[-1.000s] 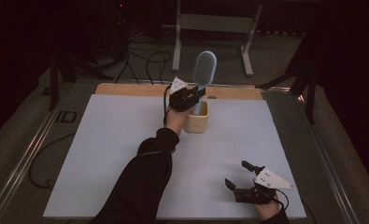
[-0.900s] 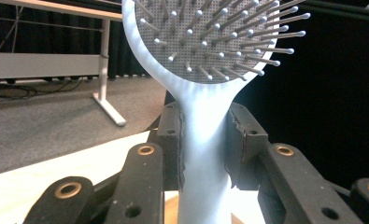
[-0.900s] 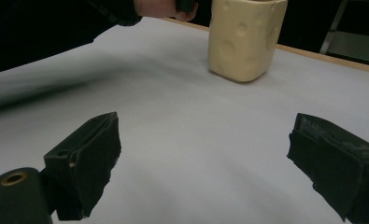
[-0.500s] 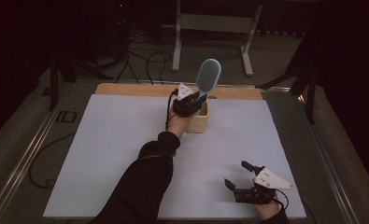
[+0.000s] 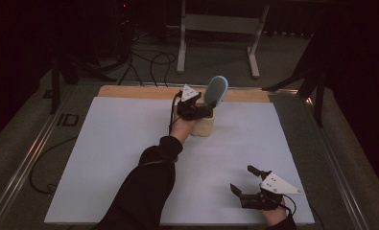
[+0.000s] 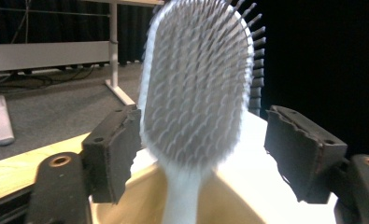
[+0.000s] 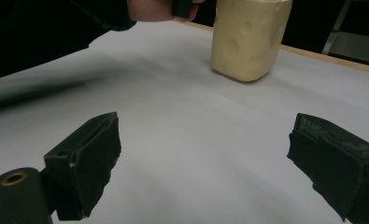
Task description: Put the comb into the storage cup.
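A pale blue hairbrush (image 5: 216, 91) stands handle-down in a cream cup (image 5: 204, 127) at the back middle of the white table, its head leaning right. My left gripper (image 5: 205, 112) is at the cup's rim. In the left gripper view the bristled brush head (image 6: 196, 88) rises between the jaws of my left gripper (image 6: 201, 156), which stand open on either side; the left pad (image 6: 112, 149) is close to the brush. My right gripper (image 5: 242, 179) rests open near the front right of the table. In the right gripper view the cup (image 7: 250, 37) is far ahead of the right gripper (image 7: 205, 158).
A wooden strip (image 5: 129, 92) runs along the table's far edge. Beyond it are cables and a metal stand (image 5: 220, 28) on the floor. A dark sleeve (image 5: 144, 191) lies across the table's middle. Metal rails (image 5: 24, 158) flank the table.
The brush head has tipped from upright toward the right, and my left gripper has dropped lower to the cup's rim. My right gripper has stayed put.
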### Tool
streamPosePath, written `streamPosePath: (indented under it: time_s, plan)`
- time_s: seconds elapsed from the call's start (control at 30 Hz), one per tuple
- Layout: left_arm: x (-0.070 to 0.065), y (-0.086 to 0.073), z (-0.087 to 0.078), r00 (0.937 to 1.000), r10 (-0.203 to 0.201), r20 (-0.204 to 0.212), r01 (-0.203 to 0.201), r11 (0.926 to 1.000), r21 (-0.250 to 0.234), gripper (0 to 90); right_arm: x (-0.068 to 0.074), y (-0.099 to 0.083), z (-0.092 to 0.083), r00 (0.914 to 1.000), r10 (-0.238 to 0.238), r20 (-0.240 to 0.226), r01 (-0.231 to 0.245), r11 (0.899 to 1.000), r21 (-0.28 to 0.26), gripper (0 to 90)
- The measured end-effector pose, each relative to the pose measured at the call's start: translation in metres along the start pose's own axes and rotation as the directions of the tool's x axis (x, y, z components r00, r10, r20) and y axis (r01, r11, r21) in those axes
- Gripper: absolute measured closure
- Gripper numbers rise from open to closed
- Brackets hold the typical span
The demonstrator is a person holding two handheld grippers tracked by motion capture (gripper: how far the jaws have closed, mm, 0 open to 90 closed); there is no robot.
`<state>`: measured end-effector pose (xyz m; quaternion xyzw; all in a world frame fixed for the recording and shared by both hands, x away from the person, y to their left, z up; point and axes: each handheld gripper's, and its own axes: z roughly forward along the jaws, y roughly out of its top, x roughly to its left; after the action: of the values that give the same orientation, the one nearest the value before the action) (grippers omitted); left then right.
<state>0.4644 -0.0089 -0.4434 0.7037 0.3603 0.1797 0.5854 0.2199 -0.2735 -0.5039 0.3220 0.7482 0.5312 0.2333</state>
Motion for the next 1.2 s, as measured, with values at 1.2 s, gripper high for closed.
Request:
streamPosePath:
  time_s: [1.2]
  plan:
    - [0.009, 0.016, -0.032, 0.9769, 0.015, 0.213, -0.039, 0.9932, 0.11, 0.0, 0.0, -0.001, 0.001, 1.0, -0.003, 0.006, 0.003, 1.0, 0.008, 8.9]
